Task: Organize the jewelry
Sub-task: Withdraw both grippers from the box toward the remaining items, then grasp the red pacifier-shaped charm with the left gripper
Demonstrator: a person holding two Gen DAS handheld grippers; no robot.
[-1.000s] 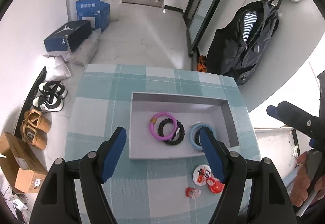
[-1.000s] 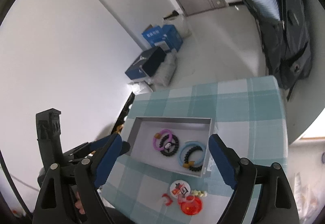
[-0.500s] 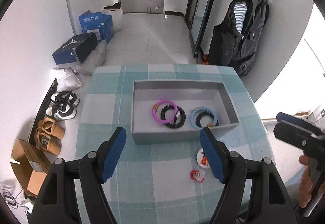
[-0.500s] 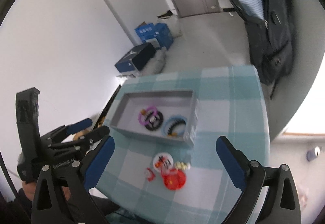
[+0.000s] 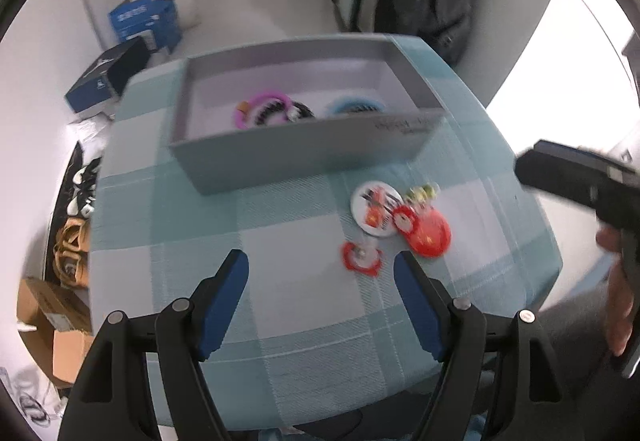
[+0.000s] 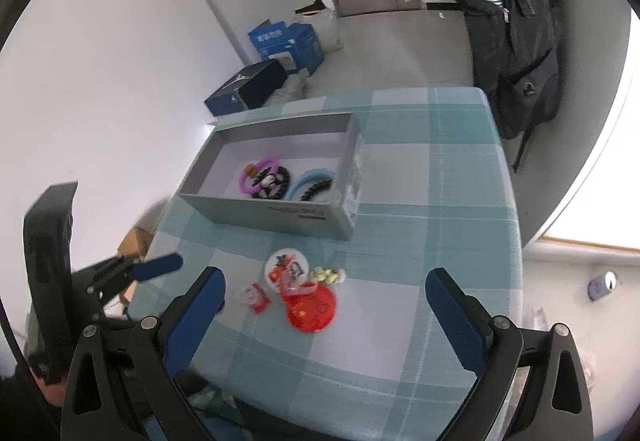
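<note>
A: Listing the tray first: a grey tray [image 6: 276, 219] sits on the teal checked tablecloth [image 6: 432, 241], holding a pink bracelet [image 6: 256, 173], a black bead bracelet [image 6: 276, 183] and a light blue bracelet [image 6: 308, 177].

B: Outside the tray, near its front wall: a white round badge [image 6: 286, 265], a red round badge [image 6: 314, 307], a small red piece [image 6: 254, 295] and a pale beaded piece [image 6: 330, 275], close together.

A: The left gripper [image 5: 320, 273] hovers over the cloth beside the small red piece, fingers apart, holding nothing.

B: The right gripper [image 6: 324, 295] stands spread wide above the badges, having just been opening, empty.
</note>
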